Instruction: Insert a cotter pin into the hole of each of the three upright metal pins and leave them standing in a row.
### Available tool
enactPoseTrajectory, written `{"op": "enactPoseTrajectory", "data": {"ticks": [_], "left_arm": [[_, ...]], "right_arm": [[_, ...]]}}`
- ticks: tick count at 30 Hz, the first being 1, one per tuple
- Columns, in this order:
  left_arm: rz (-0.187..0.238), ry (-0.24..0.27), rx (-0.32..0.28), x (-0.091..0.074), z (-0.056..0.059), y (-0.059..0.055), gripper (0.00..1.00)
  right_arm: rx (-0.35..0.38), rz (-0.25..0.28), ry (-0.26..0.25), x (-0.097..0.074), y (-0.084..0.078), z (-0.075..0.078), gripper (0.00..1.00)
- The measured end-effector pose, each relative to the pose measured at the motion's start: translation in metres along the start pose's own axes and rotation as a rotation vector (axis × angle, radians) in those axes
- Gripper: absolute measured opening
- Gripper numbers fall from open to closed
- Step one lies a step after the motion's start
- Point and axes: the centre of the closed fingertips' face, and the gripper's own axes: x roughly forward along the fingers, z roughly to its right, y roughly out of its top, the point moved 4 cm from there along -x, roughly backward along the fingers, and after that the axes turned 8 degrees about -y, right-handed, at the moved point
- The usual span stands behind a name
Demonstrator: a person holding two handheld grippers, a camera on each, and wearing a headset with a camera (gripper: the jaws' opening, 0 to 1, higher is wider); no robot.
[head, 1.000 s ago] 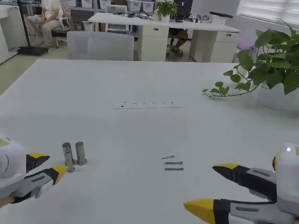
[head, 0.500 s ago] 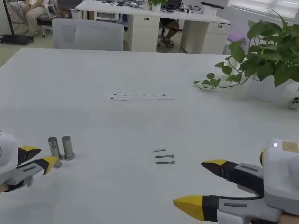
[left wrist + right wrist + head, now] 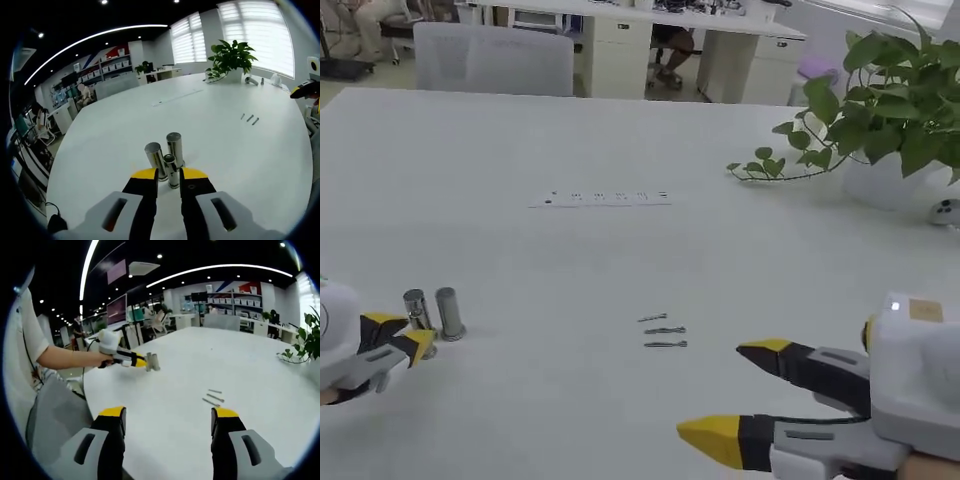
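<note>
Big white table (image 3: 620, 130) takes up most of the head view. Plant (image 3: 895, 90) at 2 o'clock and chair (image 3: 495, 60) at 11, both well out of the way. R gripper (image 3: 710, 392) sits at 5 o'clock, jaws spread wide w/ nothing in them, prob lined up to go for the cotters. L gripper (image 3: 169, 175) at 8 o'clock has its jaws apart either side of the nearest pin. It's not pinching it afaict, likely there to steady it upright. Strip (image 3: 600, 198) at 12, no bother. The 3 pins (image 3: 448, 312) stand bunched, not in a row yet. 3 cotters (image 3: 662, 331) lie flat near 6, none inserted. Nothing btw R gripper and cotters.
</note>
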Motion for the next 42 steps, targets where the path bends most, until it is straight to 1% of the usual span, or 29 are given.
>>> {"op": "enactPoseTrajectory", "data": {"ticks": [5, 10, 13, 17, 19, 21, 23, 24, 25, 28, 30, 31, 32, 35, 37, 42], "left_arm": [[0.006, -0.009, -0.008, 0.003, -0.001, 0.0, 0.12], [0.004, -0.017, -0.001, 0.005, 0.001, -0.001, 0.08], [0.002, -0.017, 0.002, 0.006, 0.001, -0.001, 0.08], [0.007, -0.021, -0.012, 0.006, 0.001, -0.002, 0.08], [0.006, -0.024, -0.003, 0.006, 0.001, -0.002, 0.08], [0.011, -0.035, 0.025, 0.006, 0.003, -0.001, 0.08], [0.014, -0.046, 0.033, 0.007, 0.004, 0.0, 0.07], [0.009, -0.047, 0.056, 0.007, 0.005, 0.0, 0.07], [0.006, -0.049, 0.064, 0.007, 0.005, 0.0, 0.07], [0.011, -0.066, 0.06, 0.006, 0.008, 0.001, 0.07], [0.006, -0.079, 0.066, 0.006, 0.01, 0.001, 0.07], [0.006, -0.094, 0.071, 0.006, 0.012, 0.0, 0.07], [0.007, -0.096, 0.071, 0.006, 0.013, 0.0, 0.07], [0.003, -0.12, 0.095, 0.005, 0.019, 0.0, 0.07], [0.005, -0.139, 0.096, 0.004, 0.023, 0.0, 0.07], [0.015, -0.162, 0.096, 0.004, 0.03, 0.002, 0.07]], "right_arm": [[-0.004, -0.004, 0.002, 0.002, 0.0, 0.002, 0.71], [-0.001, -0.008, -0.001, 0.005, 0.0, 0.005, 0.71], [0.0, -0.008, 0.001, 0.007, 0.0, 0.005, 0.71], [-0.005, -0.011, 0.006, 0.01, 0.0, 0.004, 0.7], [-0.003, -0.012, 0.009, 0.01, 0.0, 0.004, 0.7], [-0.005, -0.013, 0.01, 0.011, 0.0, 0.004, 0.7], [-0.003, -0.013, 0.011, 0.011, 0.001, 0.003, 0.7], [-0.002, -0.013, 0.011, 0.011, 0.0, 0.003, 0.7], [-0.003, -0.014, 0.011, 0.011, 0.0, 0.003, 0.7], [-0.002, -0.014, 0.012, 0.012, 0.0, 0.003, 0.7], [-0.001, -0.015, 0.012, 0.011, 0.0, 0.002, 0.7], [0.0, -0.014, 0.013, 0.011, 0.0, 0.002, 0.7], [0.002, -0.012, 0.014, 0.011, 0.0, 0.001, 0.7], [0.004, -0.01, 0.014, 0.01, 0.0, 0.0, 0.7], [0.01, -0.004, 0.016, 0.01, 0.001, -0.001, 0.7], [0.01, -0.005, 0.018, 0.008, 0.001, -0.001, 0.7]]}}
